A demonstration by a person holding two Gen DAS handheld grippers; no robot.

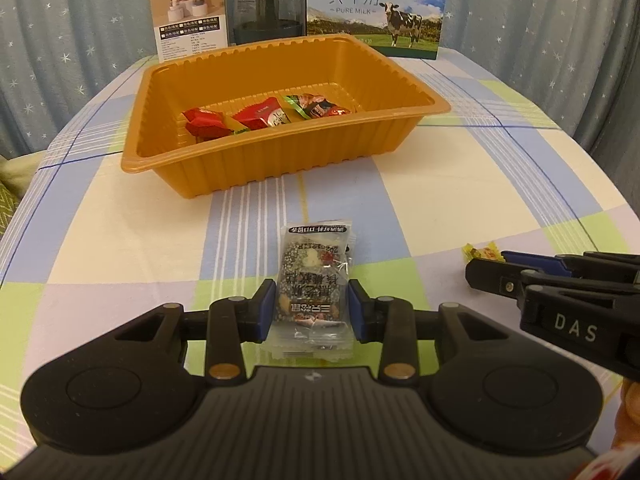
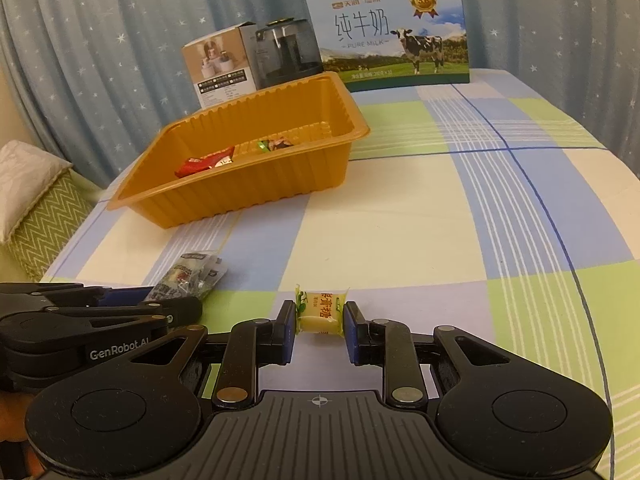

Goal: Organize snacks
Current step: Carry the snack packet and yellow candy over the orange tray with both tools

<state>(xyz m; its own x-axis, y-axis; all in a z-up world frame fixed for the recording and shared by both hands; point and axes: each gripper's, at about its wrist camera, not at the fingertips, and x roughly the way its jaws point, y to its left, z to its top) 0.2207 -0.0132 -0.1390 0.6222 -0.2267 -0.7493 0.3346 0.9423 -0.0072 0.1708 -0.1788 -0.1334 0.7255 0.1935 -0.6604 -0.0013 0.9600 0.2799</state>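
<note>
The left gripper (image 1: 312, 310) clamps a clear-wrapped nut bar (image 1: 310, 280) on the checked tablecloth (image 1: 440, 208). The right gripper (image 2: 319, 330) pinches a yellow candy (image 2: 320, 314).

Clear nut bar (image 1: 310, 292) and yellow candy (image 2: 320, 314) lie flat before the orange tray (image 1: 280, 164) holding red and green wrapped snacks (image 1: 260, 116).

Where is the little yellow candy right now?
The yellow candy sits between the pads of the right hand-held gripper, low over the checked tablecloth, in front of the orange tray.

Glossy ribbed plastic tray (image 1: 280, 160)
</note>
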